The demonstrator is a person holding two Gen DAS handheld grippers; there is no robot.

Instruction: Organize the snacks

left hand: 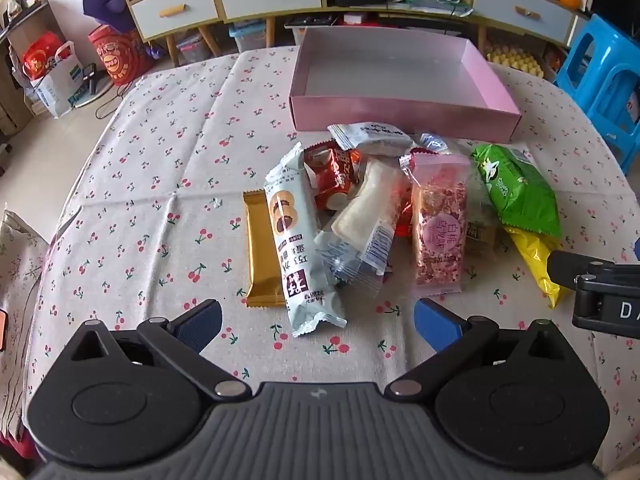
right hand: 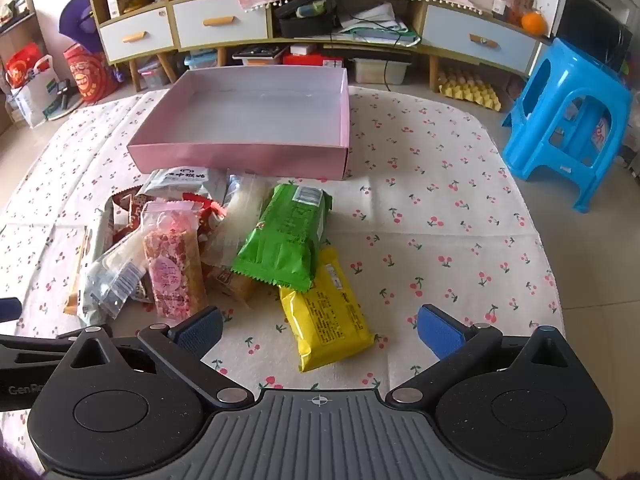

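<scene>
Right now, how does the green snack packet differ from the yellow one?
The green packet lies nearer the pink box; the yellow packet lies nearer the right gripper. The green packet's lower end overlaps the yellow packet's top. The green one touches the snack pile; the yellow lies mostly apart. Both lie flat, sealed, on the tablecloth.

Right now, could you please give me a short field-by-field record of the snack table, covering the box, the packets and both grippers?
surface: table with cherry-print cloth
container: pink box, open, nothing inside
snacks: all outside the box, piled in front of its near wall
nearest right gripper: yellow packet, partly under green packet
nearest left gripper: pale blue biscuit packet, lying over gold bar
left gripper: open, holding nothing
right gripper: open, holding nothing
</scene>
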